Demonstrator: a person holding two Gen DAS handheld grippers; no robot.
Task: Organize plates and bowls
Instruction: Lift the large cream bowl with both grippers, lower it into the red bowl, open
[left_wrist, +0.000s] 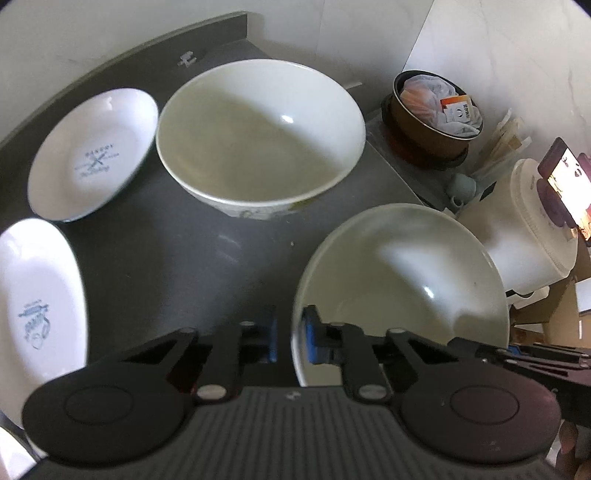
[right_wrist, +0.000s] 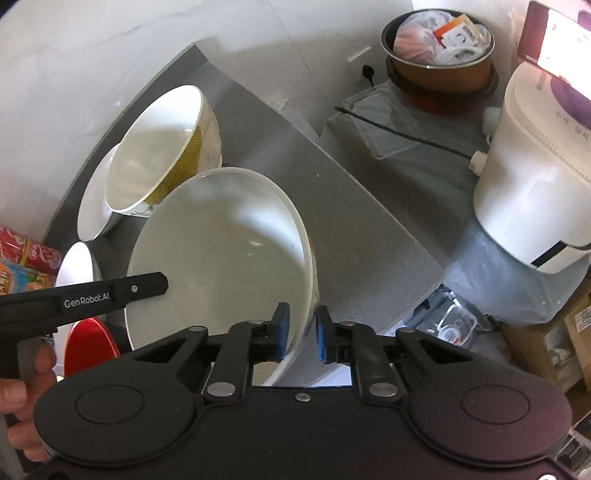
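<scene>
Your left gripper (left_wrist: 291, 334) has its blue pads closed on the near rim of the near bowl (left_wrist: 402, 280), one pad inside the wall and one outside. Your right gripper (right_wrist: 302, 334) straddles the same bowl's (right_wrist: 221, 266) opposite rim, pads close on either side; a thin gap shows at the outer pad, so you cannot tell whether it presses. The bowl sits on the dark counter (left_wrist: 177, 266), tilted in the right wrist view.

Beyond it stands the far bowl (left_wrist: 260, 136), upright, with a yellow pattern on its outer wall, well clear of your fingers. Left of that lies the printed plate (left_wrist: 92, 155), and the second plate (left_wrist: 37, 306) sits nearer you, cut off by the left edge of the view.

To the right, off the dark counter, a brown pot (right_wrist: 439, 48) stuffed with plastic bags stands by the wall, next to a white appliance (right_wrist: 532, 173) with a black cable (right_wrist: 402, 133) running toward it. A red object (right_wrist: 90, 347) shows behind the left gripper's body in the right wrist view; too much is hidden to name it. Your left hand (right_wrist: 26, 406) shows at the edge there.
</scene>
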